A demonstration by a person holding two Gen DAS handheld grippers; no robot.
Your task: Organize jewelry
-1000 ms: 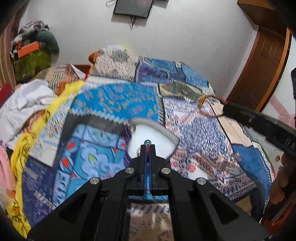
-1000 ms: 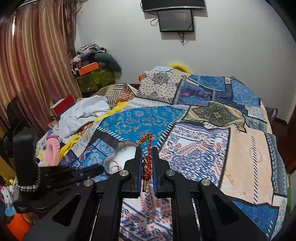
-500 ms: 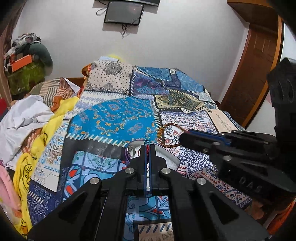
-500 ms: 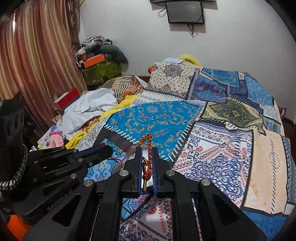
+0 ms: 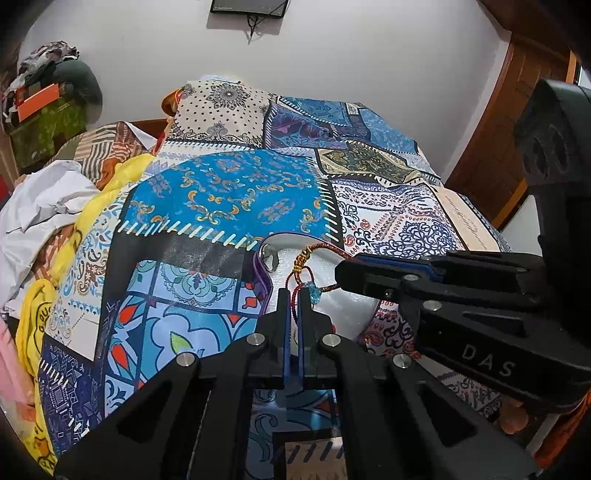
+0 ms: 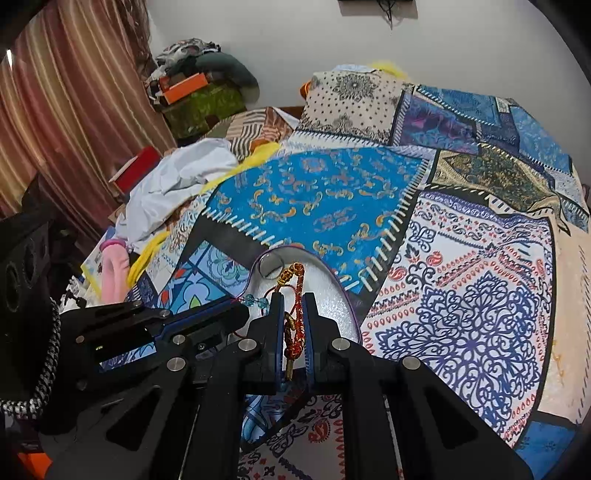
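Claws [image 5: 294,295] [image 6: 293,301] pinching bracelet [image 6: 293,295], over tray [image 6: 332,295]

A bedroom in a home. A bed [image 6: 461,258] under a patchwork bedspread of blue, white and red prints fills most of both views, with a patterned pillow [image 6: 351,99] at its far end. Loose clothes [image 6: 177,181] are heaped along its left side. Striped curtains [image 6: 66,103] hang far left, a wall-mounted screen [image 5: 245,7] sits above, and a wooden door [image 5: 513,129] stands right.

Tray [image 6: 332,291] on bedspread [image 6: 461,295], ring [image 6: 271,266] in tray's far corner
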